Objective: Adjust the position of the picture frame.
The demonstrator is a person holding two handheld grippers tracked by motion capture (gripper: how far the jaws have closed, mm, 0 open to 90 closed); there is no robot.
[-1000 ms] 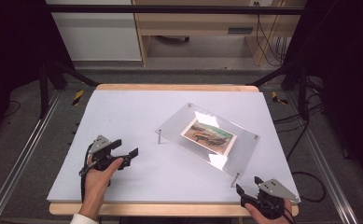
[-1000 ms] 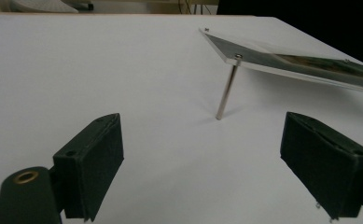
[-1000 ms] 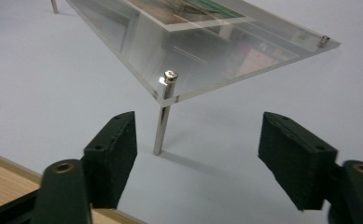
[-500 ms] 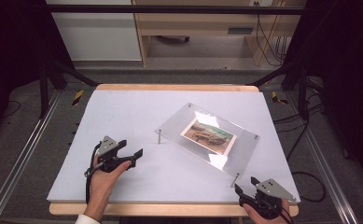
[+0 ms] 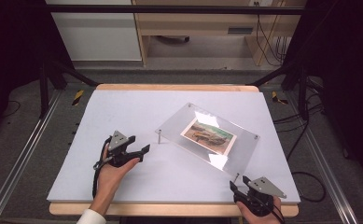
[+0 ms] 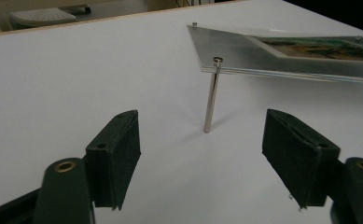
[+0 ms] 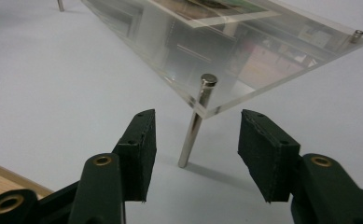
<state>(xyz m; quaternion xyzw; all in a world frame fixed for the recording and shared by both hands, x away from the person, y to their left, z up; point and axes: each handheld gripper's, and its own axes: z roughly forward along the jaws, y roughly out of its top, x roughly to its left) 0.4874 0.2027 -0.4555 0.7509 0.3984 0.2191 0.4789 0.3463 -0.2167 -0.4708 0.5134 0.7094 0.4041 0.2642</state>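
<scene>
Frame count: one clear acrylic photo frame (image 5: pixel 207 137), one printed picture (image 5: pixel 209 135) sandwiched in it, two metal standoff legs in sight, two grippers.
Frame position: on the white table top (image 5: pixel 137 107), right of centre, raised on its legs and tilted, one corner pointing toward the person.
Frame look: thick transparent plate with small metal screw heads at the corners; the picture inside is a brownish landscape-like print with a pale border; a bright reflection sits on the near part of the plate.
Left leg: a thin silver post (image 6: pixel 211 94) under the frame's left corner, standing on the table ahead of the left gripper (image 6: pixel 201 158), roughly centred between its jaws but beyond them, not touched.
Left gripper state: jaws spread wide, nothing between the pads.
Right leg: a silver post (image 7: pixel 196 121) at the near corner, leaning slightly, just ahead of the right gripper (image 7: pixel 195 156), apart from both pads.
Right gripper state: jaws spread, holding nothing, at the table's near edge.
</scene>
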